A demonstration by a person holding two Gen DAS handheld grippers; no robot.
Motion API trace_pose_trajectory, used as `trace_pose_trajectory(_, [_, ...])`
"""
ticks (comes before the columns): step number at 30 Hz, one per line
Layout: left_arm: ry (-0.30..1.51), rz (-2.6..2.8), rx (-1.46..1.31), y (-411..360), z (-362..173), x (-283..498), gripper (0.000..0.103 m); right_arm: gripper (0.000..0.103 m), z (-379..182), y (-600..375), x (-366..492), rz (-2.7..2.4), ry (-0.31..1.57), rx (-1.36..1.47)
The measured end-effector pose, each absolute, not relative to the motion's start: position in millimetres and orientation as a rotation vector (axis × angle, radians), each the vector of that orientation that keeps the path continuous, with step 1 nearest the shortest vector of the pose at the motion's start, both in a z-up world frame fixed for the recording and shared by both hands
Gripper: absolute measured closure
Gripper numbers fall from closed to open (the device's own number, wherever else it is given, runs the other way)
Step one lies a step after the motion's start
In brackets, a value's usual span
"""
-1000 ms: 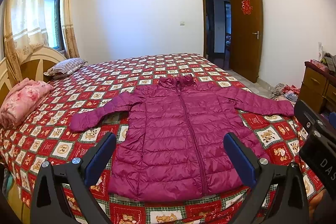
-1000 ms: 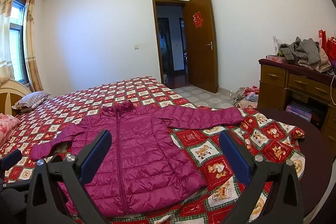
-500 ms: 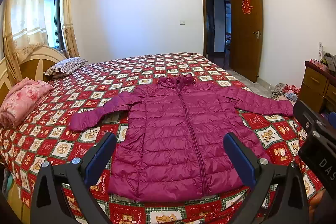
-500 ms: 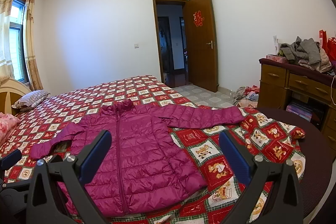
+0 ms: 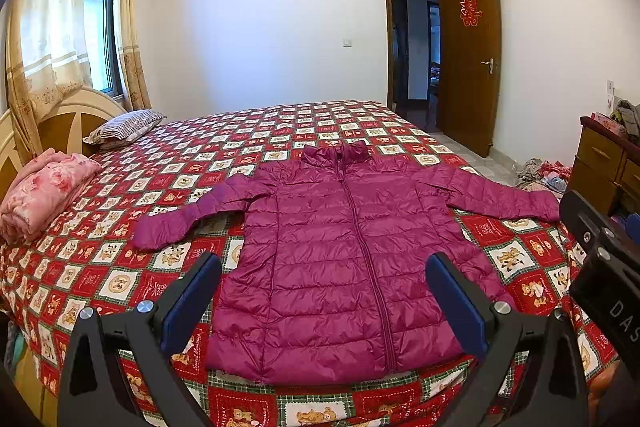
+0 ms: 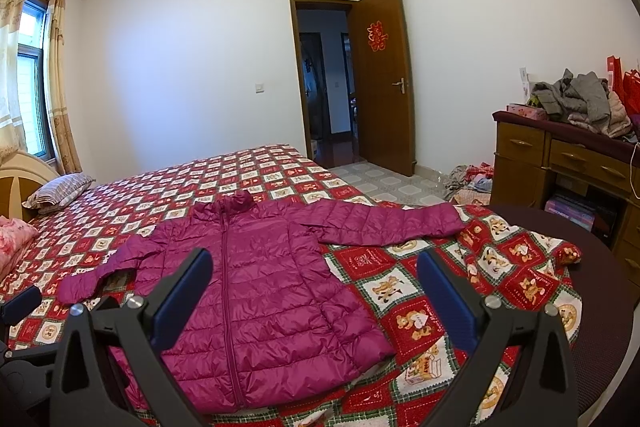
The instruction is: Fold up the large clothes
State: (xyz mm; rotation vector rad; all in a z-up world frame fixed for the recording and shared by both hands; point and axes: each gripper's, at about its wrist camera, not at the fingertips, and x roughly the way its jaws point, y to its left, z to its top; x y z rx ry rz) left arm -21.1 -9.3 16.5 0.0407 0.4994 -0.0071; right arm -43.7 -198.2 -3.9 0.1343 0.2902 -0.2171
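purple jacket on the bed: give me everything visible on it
The jacket is a magenta-purple quilted puffer of shiny, nylon-like fabric. It lies flat and face up on the checkered bedspread, zipped shut, stand collar pointing away from the cameras, hem near the bed's near edge, both sleeves spread out sideways. It is unfolded. Only the bedspread touches it; the left gripper and right gripper hang open, clear of it.
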Motion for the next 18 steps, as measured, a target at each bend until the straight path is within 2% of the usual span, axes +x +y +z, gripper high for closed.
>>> trace_pose_trajectory(18, [0.541,-0.005,0.047,-11.9,9.5,0.1,0.001,0.000,-4.5,-202.3,-29.9,-0.227,0.329,0.153])
